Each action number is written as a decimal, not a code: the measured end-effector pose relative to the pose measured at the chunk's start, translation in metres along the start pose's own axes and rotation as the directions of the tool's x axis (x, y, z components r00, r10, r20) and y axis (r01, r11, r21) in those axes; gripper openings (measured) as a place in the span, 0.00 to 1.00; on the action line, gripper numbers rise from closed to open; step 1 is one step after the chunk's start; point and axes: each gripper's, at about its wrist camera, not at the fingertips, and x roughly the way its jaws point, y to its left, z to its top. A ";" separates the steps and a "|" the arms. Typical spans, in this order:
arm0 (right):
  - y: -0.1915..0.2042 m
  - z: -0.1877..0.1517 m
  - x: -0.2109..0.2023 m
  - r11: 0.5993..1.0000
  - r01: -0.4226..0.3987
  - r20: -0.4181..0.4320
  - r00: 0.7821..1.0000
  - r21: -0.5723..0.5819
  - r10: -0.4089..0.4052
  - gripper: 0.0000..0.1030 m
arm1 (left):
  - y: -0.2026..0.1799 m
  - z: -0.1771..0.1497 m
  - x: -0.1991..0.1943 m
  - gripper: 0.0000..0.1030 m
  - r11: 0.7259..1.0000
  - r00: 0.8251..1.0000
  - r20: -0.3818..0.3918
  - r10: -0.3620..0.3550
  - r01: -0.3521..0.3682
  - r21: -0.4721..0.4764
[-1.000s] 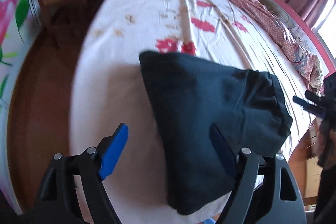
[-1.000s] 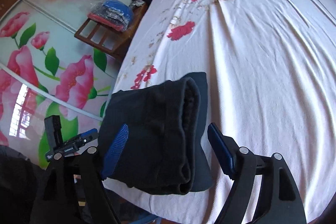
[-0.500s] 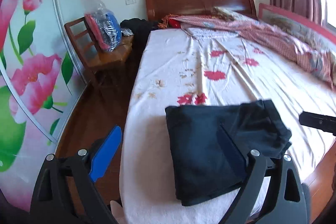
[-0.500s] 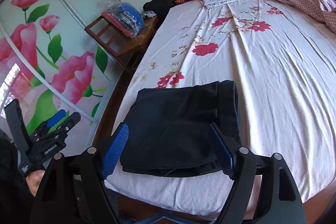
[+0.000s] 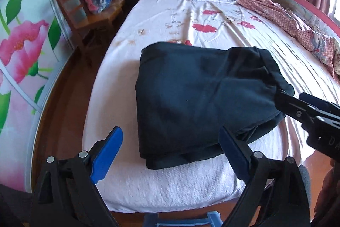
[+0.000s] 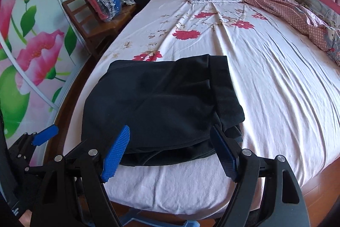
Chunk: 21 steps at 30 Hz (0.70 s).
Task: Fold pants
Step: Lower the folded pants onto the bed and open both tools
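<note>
The dark navy pants lie folded in a thick rectangular stack near the foot corner of the bed; they also show in the right wrist view. My left gripper is open and empty, held above the stack's near left corner. My right gripper is open and empty, just over the stack's near edge. The right gripper's black body shows at the right of the left wrist view, beside the stack's right end. The left gripper's blue tip shows at the left of the right wrist view.
The bed has a white sheet with red flowers. A pink checked blanket lies along its far right side. A wooden chair with a plastic-wrapped bundle stands left of the bed. A flowered wardrobe door is on the left.
Both grippers drew back from the folded pants and lifted, then came closer over the stack again. The pants stay folded in place. Both grippers remain open.
</note>
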 end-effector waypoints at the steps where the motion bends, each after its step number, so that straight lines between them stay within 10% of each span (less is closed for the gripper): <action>1: -0.002 -0.001 0.001 1.000 -0.004 -0.005 1.000 0.009 0.004 0.75 | 0.001 0.000 0.001 0.89 1.000 1.000 -0.003 0.011 -0.011 -0.007; 21: 0.024 -0.015 0.005 0.995 0.056 -0.001 0.998 -0.082 -0.056 0.75 | 0.013 0.011 0.000 0.90 0.996 1.000 0.000 0.023 -0.023 -0.086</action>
